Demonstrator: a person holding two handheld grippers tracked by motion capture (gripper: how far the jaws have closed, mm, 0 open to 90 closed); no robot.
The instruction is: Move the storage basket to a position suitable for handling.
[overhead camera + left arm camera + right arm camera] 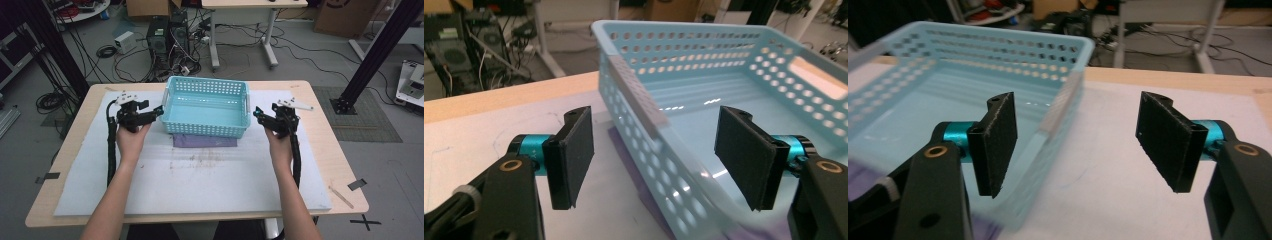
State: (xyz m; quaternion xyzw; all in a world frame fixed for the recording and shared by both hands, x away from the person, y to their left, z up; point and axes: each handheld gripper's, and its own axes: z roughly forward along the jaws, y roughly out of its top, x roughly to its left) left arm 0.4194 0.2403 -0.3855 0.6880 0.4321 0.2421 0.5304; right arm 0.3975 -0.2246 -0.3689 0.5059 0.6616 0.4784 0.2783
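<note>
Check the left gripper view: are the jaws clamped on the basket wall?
No. The left gripper has its jaws spread either side of the basket wall, with clear gaps.

Upright light-blue perforated basket (pixel 206 107)

Dim, even light; blurred close-range foreground

Computer towers (pixel 167 32) and tangled cables (pixel 125 62) clutter the floor.
</note>
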